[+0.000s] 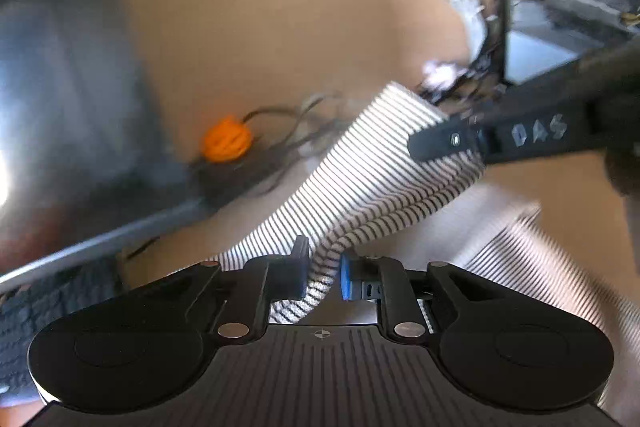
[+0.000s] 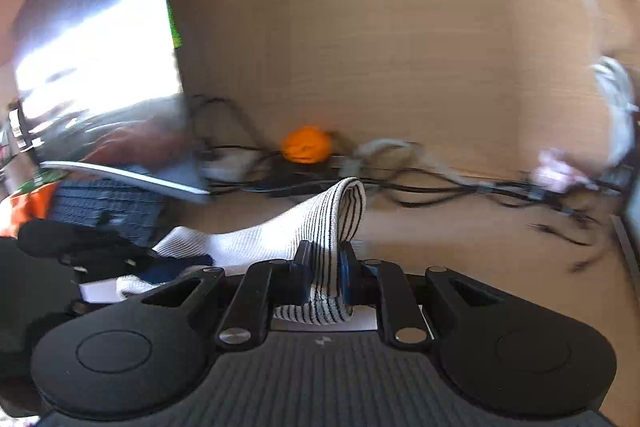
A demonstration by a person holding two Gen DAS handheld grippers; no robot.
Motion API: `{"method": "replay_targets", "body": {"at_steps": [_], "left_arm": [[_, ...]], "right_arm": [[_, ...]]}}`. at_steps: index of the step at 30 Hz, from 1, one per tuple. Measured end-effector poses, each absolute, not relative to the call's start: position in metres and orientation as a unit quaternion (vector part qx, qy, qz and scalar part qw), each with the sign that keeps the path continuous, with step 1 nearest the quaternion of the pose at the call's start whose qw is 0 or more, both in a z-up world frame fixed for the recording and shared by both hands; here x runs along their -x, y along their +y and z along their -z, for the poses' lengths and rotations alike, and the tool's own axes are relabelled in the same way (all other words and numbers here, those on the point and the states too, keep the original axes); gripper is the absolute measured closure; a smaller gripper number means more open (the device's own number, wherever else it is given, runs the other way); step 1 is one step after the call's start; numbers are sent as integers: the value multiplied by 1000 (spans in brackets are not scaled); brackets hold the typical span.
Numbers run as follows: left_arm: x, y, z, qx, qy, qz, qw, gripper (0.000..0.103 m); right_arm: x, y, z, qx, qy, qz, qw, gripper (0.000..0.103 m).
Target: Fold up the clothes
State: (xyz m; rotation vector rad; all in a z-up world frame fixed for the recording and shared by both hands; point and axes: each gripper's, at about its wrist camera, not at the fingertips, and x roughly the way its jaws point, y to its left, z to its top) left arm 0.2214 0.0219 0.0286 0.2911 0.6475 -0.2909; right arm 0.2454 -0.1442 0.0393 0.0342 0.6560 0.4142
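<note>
Fingers of left gripper (image 1: 323,277) clenched on striped cloth (image 1: 360,179), which runs up to right gripper (image 2: 323,277). Right fingers pinch a cloth fold, lifted above bench (image 2: 460,239).

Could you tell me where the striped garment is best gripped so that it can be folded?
Judging by its limp, thin cloth, grip the striped garment at its edges, coming from the near side. The left gripper and right gripper already pinch bunched edge cloth, with the span between them hanging off the wooden tabletop.
</note>
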Motion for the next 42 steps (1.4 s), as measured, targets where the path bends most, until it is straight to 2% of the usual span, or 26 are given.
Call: {"method": "replay_targets", "body": {"at_steps": [2,4,6,8,10,12,15,19,27,30,34,38,39,40,42], "left_arm": [[-224,8,-31,-124,321,160,925,72],[-224,0,-30,-99,334,176,921,56],[-218,-1,-26,-84,348,183,915,46],[-212,6,-20,-71,368,183,909,42],[-205,21,-14,-43,392,177,902,33],[-199,38,-6,-14,416,173,893,30],[-184,65,6,33,448,168,877,25],[-172,94,22,72,477,154,862,25],[-168,109,35,106,481,167,854,21],[-171,101,33,93,484,167,854,19],[-161,84,33,74,486,200,848,18],[-158,74,17,37,459,199,865,18],[-160,72,12,28,450,198,870,17],[-164,68,8,14,442,194,876,17],[-176,55,4,-33,427,179,886,17]], "right_arm": [[-250,-159,-31,-10,328,-183,927,89],[-254,-170,-18,-1,340,-168,925,89],[-259,-174,-1,5,358,-163,919,89],[-262,-175,12,19,372,-160,914,88],[-264,-175,20,34,377,-157,912,84],[-263,-177,20,38,376,-158,912,79],[-251,-180,11,50,364,-159,917,63],[-208,-175,4,97,353,-170,915,44],[-132,-159,32,197,381,-181,885,40],[-119,-161,39,234,378,-168,880,32],[-119,-176,29,233,389,-157,877,32],[-144,-192,-8,145,369,-163,903,33],[-150,-196,-18,122,363,-164,909,42],[-162,-199,-25,99,359,-163,914,55],[-191,-201,-34,60,353,-159,920,65]]}}
